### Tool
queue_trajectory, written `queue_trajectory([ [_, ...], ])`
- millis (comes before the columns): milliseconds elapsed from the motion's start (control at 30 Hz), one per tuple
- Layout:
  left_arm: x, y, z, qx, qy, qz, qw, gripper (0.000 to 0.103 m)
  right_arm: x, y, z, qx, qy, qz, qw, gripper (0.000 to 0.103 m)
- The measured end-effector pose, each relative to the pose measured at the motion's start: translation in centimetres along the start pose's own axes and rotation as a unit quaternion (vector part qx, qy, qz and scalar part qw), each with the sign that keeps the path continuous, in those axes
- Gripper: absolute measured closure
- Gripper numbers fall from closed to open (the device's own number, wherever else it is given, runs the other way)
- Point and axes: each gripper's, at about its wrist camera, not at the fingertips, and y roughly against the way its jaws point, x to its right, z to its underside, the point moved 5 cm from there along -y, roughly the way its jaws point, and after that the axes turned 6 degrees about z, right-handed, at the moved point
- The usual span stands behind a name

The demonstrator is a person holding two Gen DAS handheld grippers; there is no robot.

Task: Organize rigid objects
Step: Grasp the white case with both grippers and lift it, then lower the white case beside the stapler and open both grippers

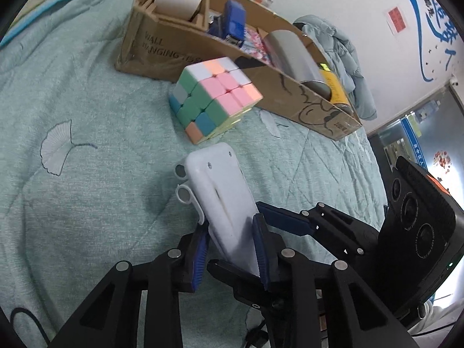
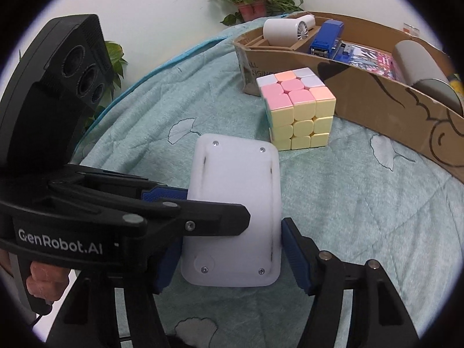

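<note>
Lying lifted above the quilt (image 1: 87, 116), the white case (image 1: 220, 197) is clamped edgewise by the left gripper (image 1: 232, 249); the right gripper (image 2: 229, 249) straddles it, jaws partly open, contact unclear. Just beyond stands a cube (image 1: 214, 95), beside the box (image 1: 150, 49)

Left gripper (image 1: 232, 249) enters from the bottom of its own view, pointing steeply down; its blue-padded jaws are pressed on both thin sides of a white case (image 1: 217, 197), which is gripped edge-on. In the right wrist view it reaches in from the left edge, its black finger lying across the case's flat face.

Right gripper (image 2: 229, 249) rises from the bottom of its view, jaws on either side of the case's lower end, the right pad against its edge, the left one hidden behind the left gripper.

Fingers (image 2: 46, 284) of a hand wrap a handle at lower left.
</note>
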Motion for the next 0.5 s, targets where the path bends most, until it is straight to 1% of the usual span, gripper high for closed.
queue_trajectory([
  [133, 2.3, 1.8, -0.8, 0.021, -0.034, -0.003, 0.9992, 0.077, 0.1, 2.3, -0.6, 0.032, -0.011, 0.012, 0.999, 0.038],
  [233, 4.6, 3.3, -2.1, 0.041, -0.067, -0.003, 0.9969, 0.077, 0.5, 4.4, -1.8, 0.065, -0.014, 0.027, 0.997, 0.038],
  [367, 7.6, 5.1, -5.1, 0.064, -0.113, -0.003, 0.9916, 0.077, 1.0, 6.6, -4.2, 0.109, -0.02, 0.048, 0.993, 0.038],
  [500, 9.5, 5.8, -8.6, 0.074, -0.147, 0.002, 0.9864, 0.077, 2.0, 7.9, -7.3, 0.146, -0.031, 0.069, 0.986, 0.038],
])
